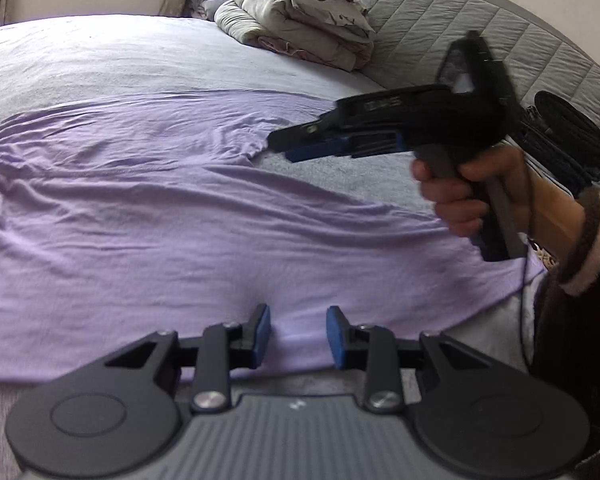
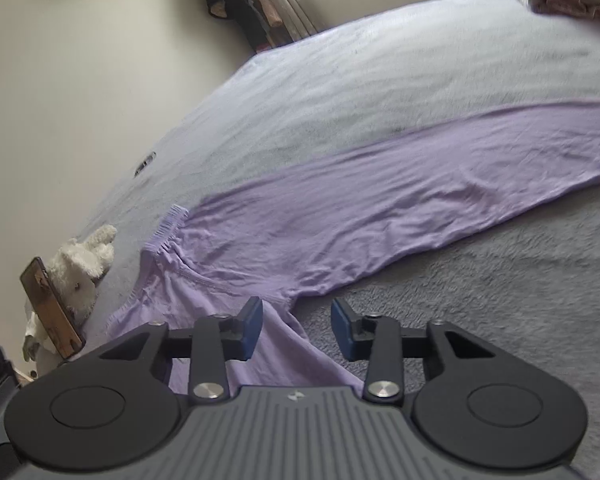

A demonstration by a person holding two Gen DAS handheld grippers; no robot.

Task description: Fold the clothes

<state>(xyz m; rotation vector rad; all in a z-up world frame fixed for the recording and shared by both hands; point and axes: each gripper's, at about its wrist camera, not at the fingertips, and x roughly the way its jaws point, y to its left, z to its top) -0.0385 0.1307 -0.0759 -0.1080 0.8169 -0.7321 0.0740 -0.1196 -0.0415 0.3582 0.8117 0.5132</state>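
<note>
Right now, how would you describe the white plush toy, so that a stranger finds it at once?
Start from the grey bed with the lilac trousers spread on it. Follow the trousers to their elastic waistband; just past it, at the bed's edge by the wall, lies the white plush toy. It is the only fluffy white thing there, beside a brown flat object.

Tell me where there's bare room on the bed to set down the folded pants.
The wide grey bed cover beyond the lilac cotton pants lies bare up to the wall. A bare strip lies on their near side. Crowded spots: the folded quilts by the quilted headboard, and the white plush toy at the edge.
</note>
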